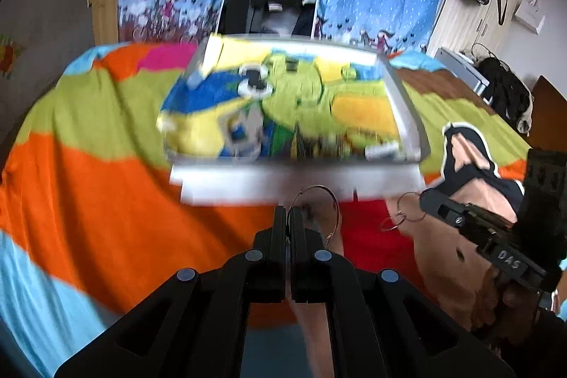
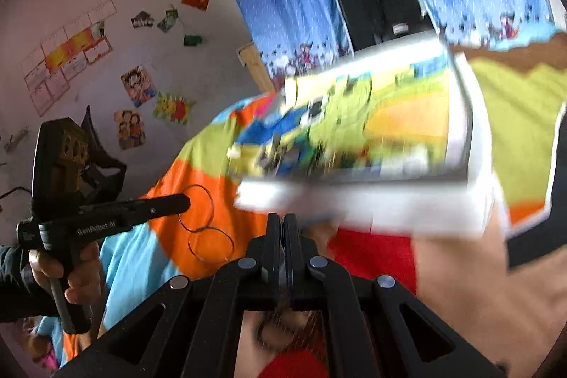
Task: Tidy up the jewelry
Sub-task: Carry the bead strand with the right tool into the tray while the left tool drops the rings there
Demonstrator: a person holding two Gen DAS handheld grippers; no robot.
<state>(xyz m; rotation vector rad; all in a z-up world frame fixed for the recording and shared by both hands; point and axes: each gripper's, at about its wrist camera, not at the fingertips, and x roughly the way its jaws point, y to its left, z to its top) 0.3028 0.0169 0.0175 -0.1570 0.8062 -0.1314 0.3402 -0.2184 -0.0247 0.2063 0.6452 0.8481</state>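
Both grippers are clamped on hoops: left gripper (image 1: 287, 213) on big hoops (image 2: 202, 222), right gripper (image 1: 425, 199) on small hoops (image 1: 407, 211). I'd carry them level over the tray (image 1: 297, 179).

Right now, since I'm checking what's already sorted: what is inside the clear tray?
The clear tray is motion-blurred; small dark and pale items show inside, unidentifiable. The colorful blanket shows through its bottom.

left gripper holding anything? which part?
Yes. The left gripper is shut on a pair of linked wire hoops, pinching the rim of one hoop; the other dangles below it. The right gripper also pinches hoops.
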